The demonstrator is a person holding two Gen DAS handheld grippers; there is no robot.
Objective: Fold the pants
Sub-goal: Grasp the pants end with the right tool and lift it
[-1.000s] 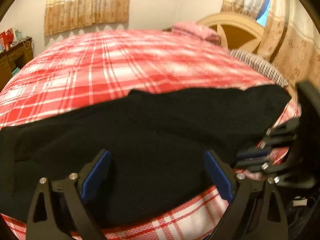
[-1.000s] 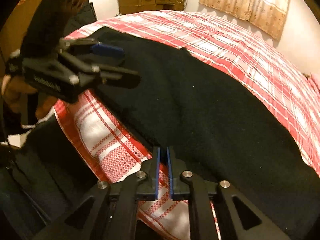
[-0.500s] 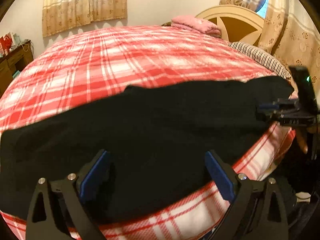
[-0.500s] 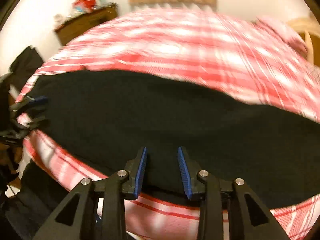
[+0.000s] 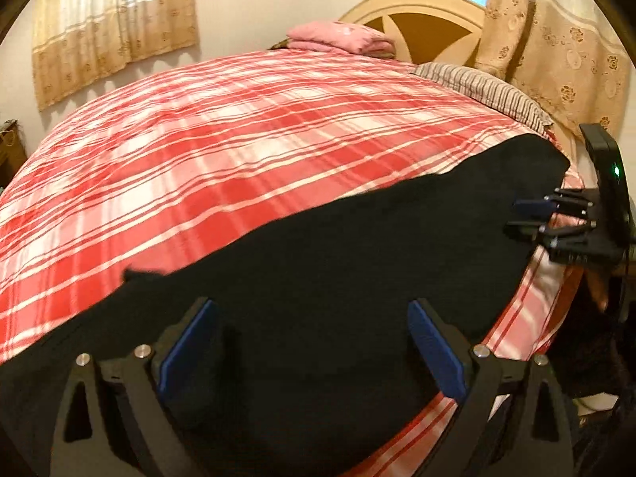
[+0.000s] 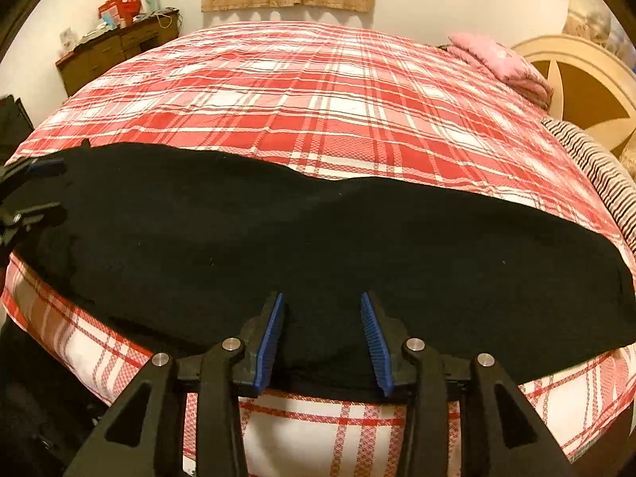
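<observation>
Black soft pants (image 6: pixel 318 246): lie flat and long by the near edge of the red and white checked bed cover (image 6: pixel 318 95).
Change: right black gripper with blue pads (image 6: pixel 322 338) was shut a second ago; now its jaws are apart over the pants' near edge.
Left black gripper with blue pads (image 5: pixel 308 342): wide apart as before, holding nothing, above the pants.
Writing: none can be read.
</observation>
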